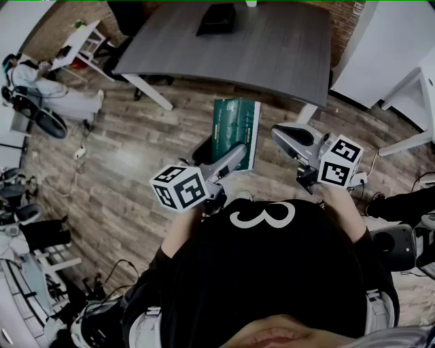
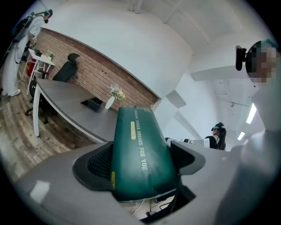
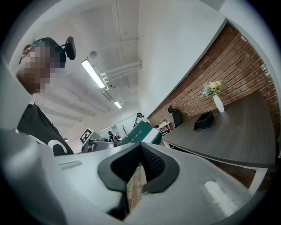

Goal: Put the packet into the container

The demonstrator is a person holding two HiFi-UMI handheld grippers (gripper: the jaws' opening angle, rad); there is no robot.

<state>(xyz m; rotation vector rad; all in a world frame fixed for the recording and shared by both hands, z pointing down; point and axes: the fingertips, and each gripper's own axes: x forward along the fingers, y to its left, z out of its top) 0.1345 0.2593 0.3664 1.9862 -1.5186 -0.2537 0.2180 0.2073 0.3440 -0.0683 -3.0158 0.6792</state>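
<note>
A dark green packet (image 1: 234, 128) with pale lettering is held up in the air over the wooden floor, with my left gripper (image 1: 221, 151) shut on its near end. In the left gripper view the packet (image 2: 138, 149) fills the space between both pads (image 2: 97, 161). My right gripper (image 1: 285, 133) hangs just to the right of the packet, shut with nothing in it; its pads (image 3: 151, 163) meet at the tips. From that side the packet (image 3: 139, 132) shows behind the jaws. A black container (image 1: 217, 19) sits on the far side of the grey table (image 1: 272, 54).
A white vase with flowers (image 2: 112, 97) stands beside the container (image 2: 93, 104). A black office chair (image 2: 66, 70) stands by the brick wall. A person (image 1: 41, 85) sits at the far left. White furniture (image 1: 408, 102) is to the right, and cables (image 1: 112, 272) lie on the floor.
</note>
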